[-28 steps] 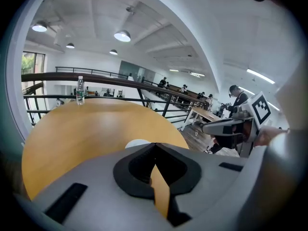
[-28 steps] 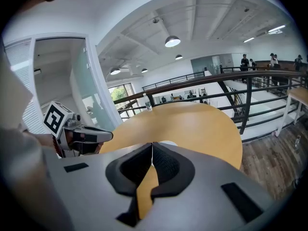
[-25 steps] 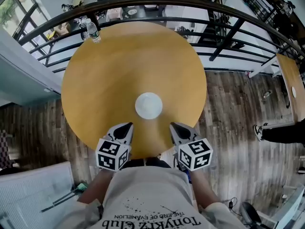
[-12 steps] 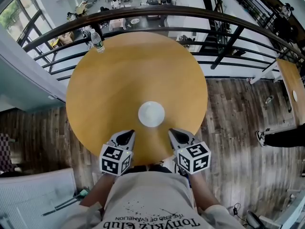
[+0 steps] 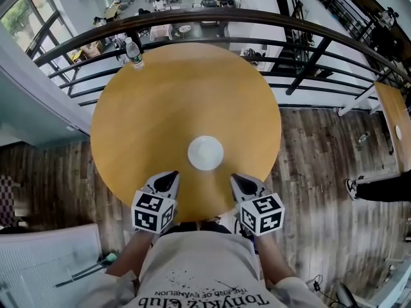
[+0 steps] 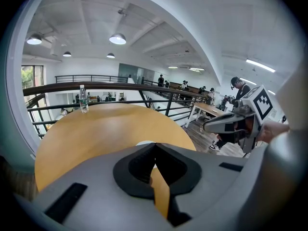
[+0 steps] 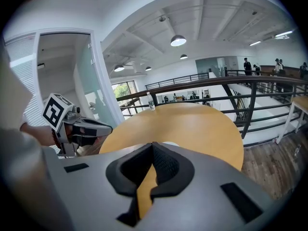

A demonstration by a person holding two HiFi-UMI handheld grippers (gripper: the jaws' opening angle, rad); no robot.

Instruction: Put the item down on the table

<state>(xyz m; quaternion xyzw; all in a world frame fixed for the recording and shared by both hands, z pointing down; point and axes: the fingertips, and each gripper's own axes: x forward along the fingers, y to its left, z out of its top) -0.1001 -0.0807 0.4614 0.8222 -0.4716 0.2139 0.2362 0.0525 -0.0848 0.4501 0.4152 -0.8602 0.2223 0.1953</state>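
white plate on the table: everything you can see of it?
The white plate is a plain round disc with no visible pattern; its material can't be told. It lies flat and empty on the round wooden table, nearer the person than the table's middle. Only the table touches it. It sits ahead of and between the left gripper and right gripper, apart from both. The gripper views show only a sliver of it.

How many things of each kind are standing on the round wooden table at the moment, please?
Water bottle: 1
White round dish: 1
Total: 2
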